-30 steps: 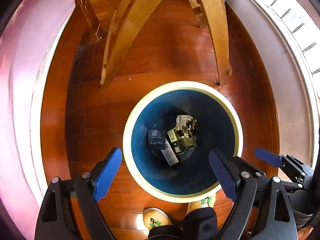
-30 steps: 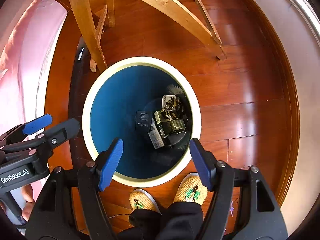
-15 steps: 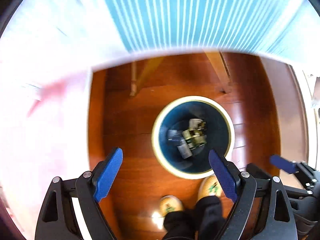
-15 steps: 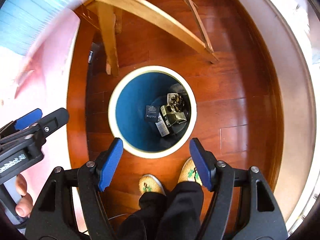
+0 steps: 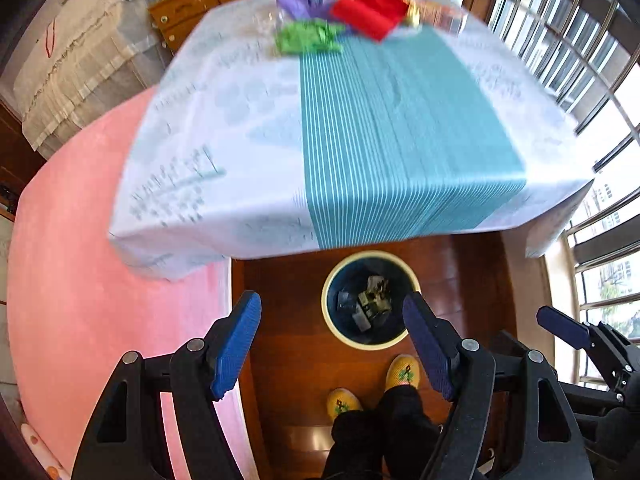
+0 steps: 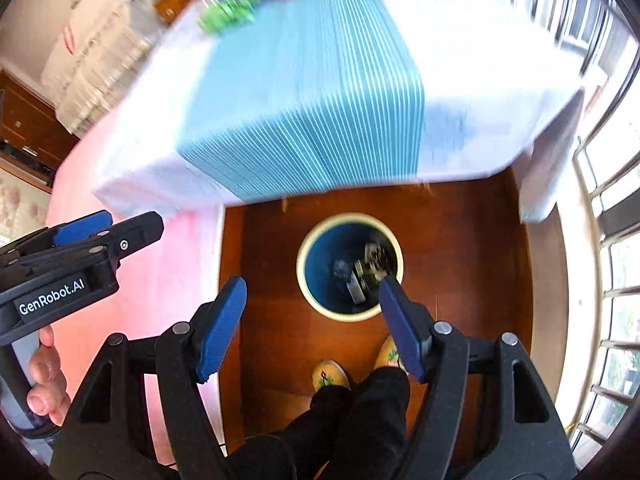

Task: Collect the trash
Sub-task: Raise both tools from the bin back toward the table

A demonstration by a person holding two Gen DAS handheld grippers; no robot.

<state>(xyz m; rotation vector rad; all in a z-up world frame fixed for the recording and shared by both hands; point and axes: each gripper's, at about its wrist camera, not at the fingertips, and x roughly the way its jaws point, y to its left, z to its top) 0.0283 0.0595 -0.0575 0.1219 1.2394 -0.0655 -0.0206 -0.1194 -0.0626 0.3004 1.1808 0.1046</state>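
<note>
Partway through, by the look of it. Bin on the wood floor near the feet, just off the tabletop's near edge; already holds several pieces of trash: a dark small box, an olive-and-white carton, something crumpled. Blurry, can't read more.

Still to collect: pile at the far end of the tabletop. Red packet, crumpled green wrapper, purple bag, maybe a clear item just right of the red one. All motion-blurred, so shapes and count uncertain; looks light, soft, crinkly.

Left tool released, pads wide apart, nothing between. Right tool likewise released and empty, high above the bin. Both well apart from the pile.

Next, probably: reach across to the far end, pinch one wrapper.
</note>
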